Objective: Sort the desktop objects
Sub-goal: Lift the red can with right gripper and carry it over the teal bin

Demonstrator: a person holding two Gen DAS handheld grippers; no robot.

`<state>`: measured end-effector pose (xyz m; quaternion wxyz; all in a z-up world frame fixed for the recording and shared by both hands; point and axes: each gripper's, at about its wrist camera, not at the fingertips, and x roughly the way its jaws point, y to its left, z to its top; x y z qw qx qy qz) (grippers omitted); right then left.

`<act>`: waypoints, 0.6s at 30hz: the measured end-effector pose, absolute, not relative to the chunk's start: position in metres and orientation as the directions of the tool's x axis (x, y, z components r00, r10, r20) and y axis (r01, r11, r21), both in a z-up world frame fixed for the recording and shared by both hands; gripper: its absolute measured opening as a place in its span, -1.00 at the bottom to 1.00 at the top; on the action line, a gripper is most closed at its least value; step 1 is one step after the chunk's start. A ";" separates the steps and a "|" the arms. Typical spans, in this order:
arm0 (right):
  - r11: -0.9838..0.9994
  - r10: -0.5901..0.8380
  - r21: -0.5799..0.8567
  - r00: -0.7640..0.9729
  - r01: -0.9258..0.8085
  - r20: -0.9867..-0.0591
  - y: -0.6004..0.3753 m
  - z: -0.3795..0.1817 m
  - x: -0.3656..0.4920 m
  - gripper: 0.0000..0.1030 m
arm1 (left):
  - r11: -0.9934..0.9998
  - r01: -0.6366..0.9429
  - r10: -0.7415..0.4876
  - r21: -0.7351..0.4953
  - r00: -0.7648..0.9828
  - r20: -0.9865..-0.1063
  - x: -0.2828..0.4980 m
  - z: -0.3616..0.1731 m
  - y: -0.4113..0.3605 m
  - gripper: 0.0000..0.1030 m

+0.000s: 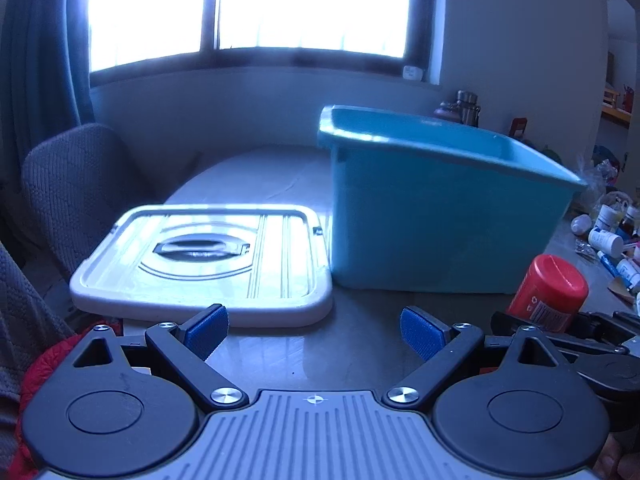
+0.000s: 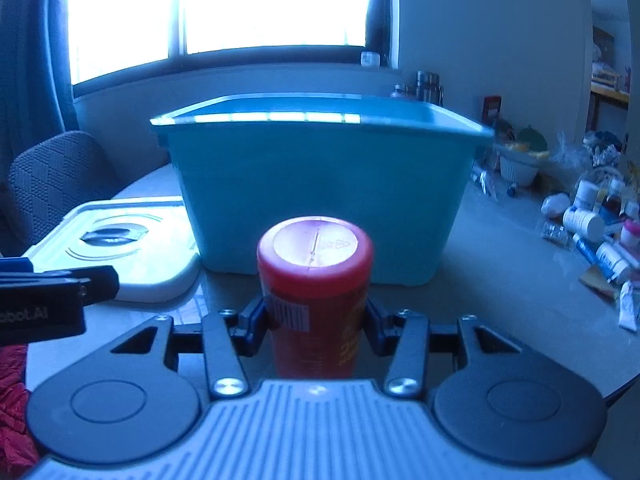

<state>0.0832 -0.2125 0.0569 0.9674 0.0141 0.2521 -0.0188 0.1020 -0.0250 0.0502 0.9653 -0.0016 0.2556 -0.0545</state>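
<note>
A teal plastic bin [image 1: 432,216] stands on the table; it also shows in the right wrist view [image 2: 320,188]. Its white lid [image 1: 208,260] lies flat to the bin's left, also in the right wrist view [image 2: 120,248]. My right gripper [image 2: 316,320] is shut on a red cylindrical canister [image 2: 316,292], held in front of the bin. The canister also shows at the right of the left wrist view [image 1: 548,288]. My left gripper [image 1: 314,336] is open and empty, in front of the lid and the bin.
Several small bottles and tubes [image 2: 592,236] lie scattered on the table to the right, also in the left wrist view [image 1: 612,236]. A grey chair [image 1: 76,188] stands at the left. Metal flasks [image 1: 466,108] stand behind the bin. Red fabric [image 1: 36,380] lies at the lower left.
</note>
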 end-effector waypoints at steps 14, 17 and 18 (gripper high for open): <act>1.000 -0.024 -0.009 0.928 0.023 -0.371 -0.242 0.129 0.068 -0.05 | 0.992 0.122 -0.120 -0.020 0.908 -0.401 0.088 0.117 -0.055 0.84; 1.000 -0.022 -0.012 0.938 0.019 -0.345 -0.247 0.145 0.074 -0.05 | 0.992 0.122 -0.120 -0.018 0.914 -0.387 0.093 0.130 -0.059 0.84; 1.000 -0.022 -0.015 0.943 0.018 -0.333 -0.248 0.150 0.077 -0.05 | 0.992 0.123 -0.120 -0.017 0.916 -0.383 0.095 0.134 -0.061 0.84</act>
